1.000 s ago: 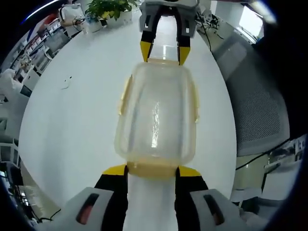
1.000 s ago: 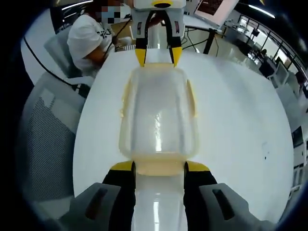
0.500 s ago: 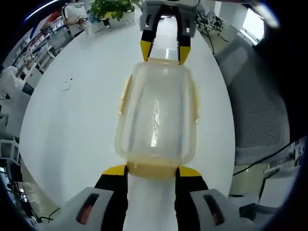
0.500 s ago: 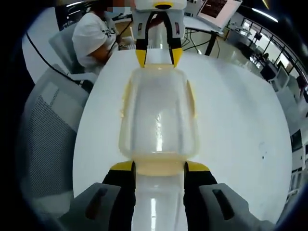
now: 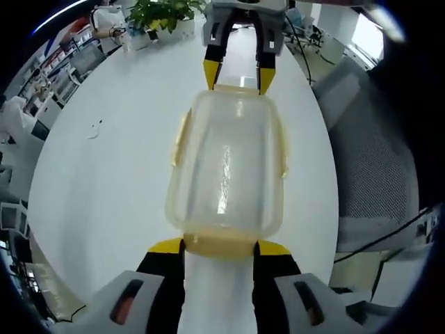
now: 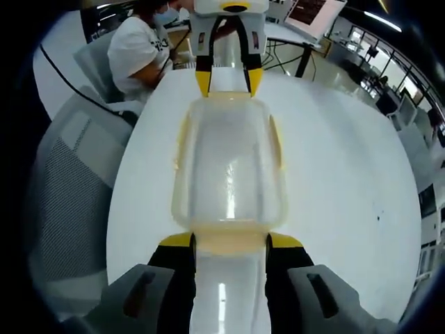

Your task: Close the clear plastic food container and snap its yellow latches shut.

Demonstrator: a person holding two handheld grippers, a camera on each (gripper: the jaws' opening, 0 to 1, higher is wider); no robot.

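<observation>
The clear plastic food container (image 5: 226, 170) looks light, stiff and slippery, so press its yellow latches (image 5: 179, 136); the left gripper (image 5: 219, 245) and right gripper (image 6: 230, 240) stand wide at its ends

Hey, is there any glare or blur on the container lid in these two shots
Left gripper view: a bright streak of glare runs down the clear plastic food container, with blown-out window light at upper right. Right gripper view: similar glare on the lid and a sheen on the white table; fisheye edges bend and soften.
</observation>
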